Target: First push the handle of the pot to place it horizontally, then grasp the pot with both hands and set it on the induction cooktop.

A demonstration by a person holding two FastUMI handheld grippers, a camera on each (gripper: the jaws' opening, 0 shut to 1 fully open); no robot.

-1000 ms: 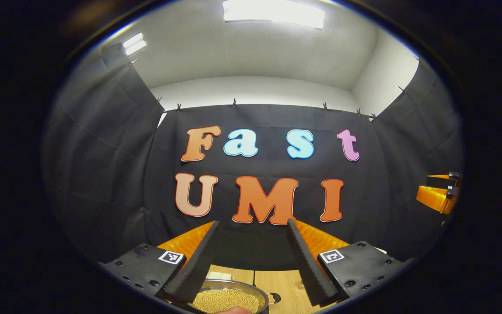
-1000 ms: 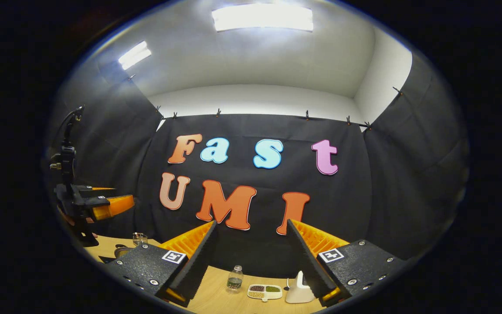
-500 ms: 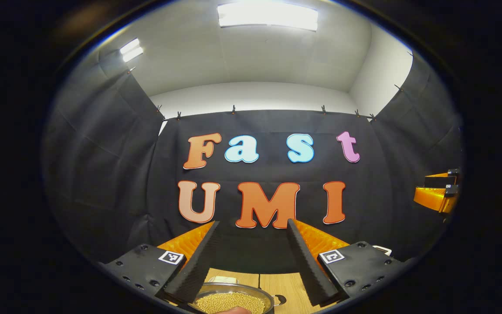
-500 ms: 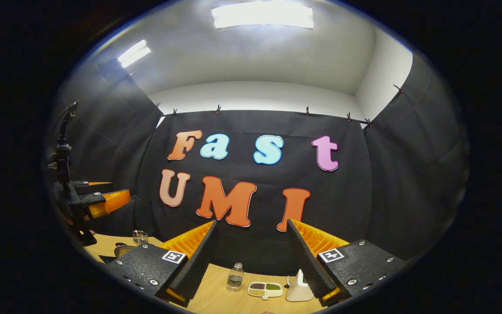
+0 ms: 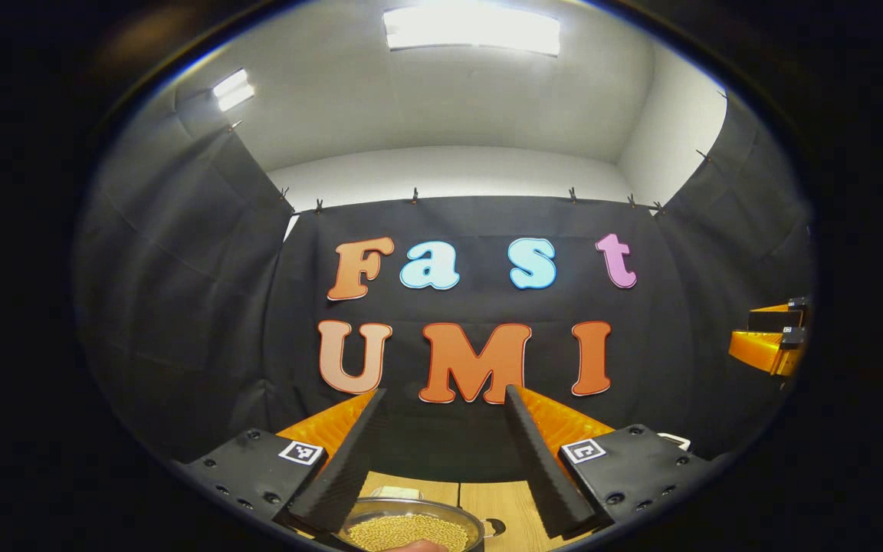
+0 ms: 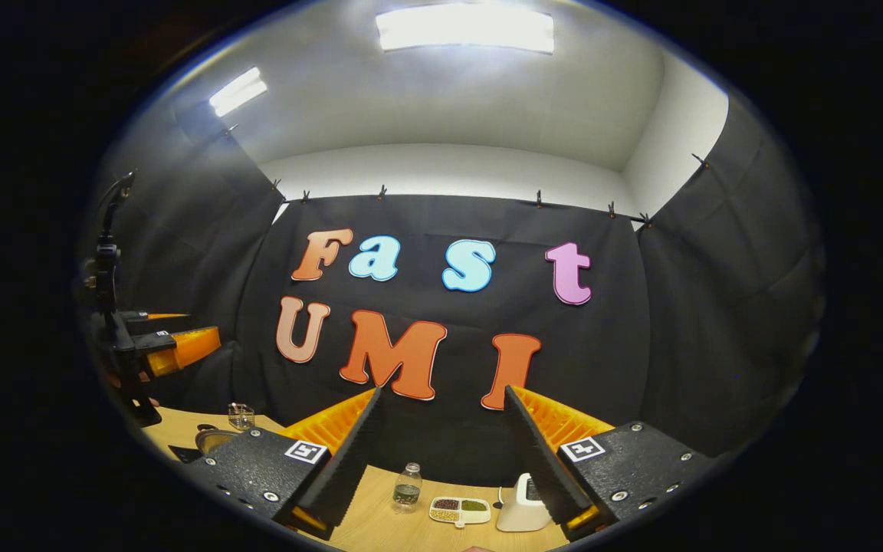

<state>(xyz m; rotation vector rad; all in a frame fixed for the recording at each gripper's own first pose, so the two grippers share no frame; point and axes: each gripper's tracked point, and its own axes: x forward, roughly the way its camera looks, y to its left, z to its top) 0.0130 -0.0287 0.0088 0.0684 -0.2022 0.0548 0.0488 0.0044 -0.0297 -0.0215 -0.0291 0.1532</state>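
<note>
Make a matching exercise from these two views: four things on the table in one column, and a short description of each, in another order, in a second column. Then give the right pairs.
Things
1. pot
2. bottle
3. divided dish
4. white appliance

Descriptions
A. small, clear, upright, with dark liquid low inside
B. metal, holding yellowish grains
C. partly hidden behind a finger of the right gripper
D. flat and white, with compartments of dark and green contents

Pairs: 1-B, 2-A, 3-D, 4-C

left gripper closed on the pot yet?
No: in the left gripper view, the left gripper has its fingers spread wide above the pot of yellow grains, touching nothing.
</note>
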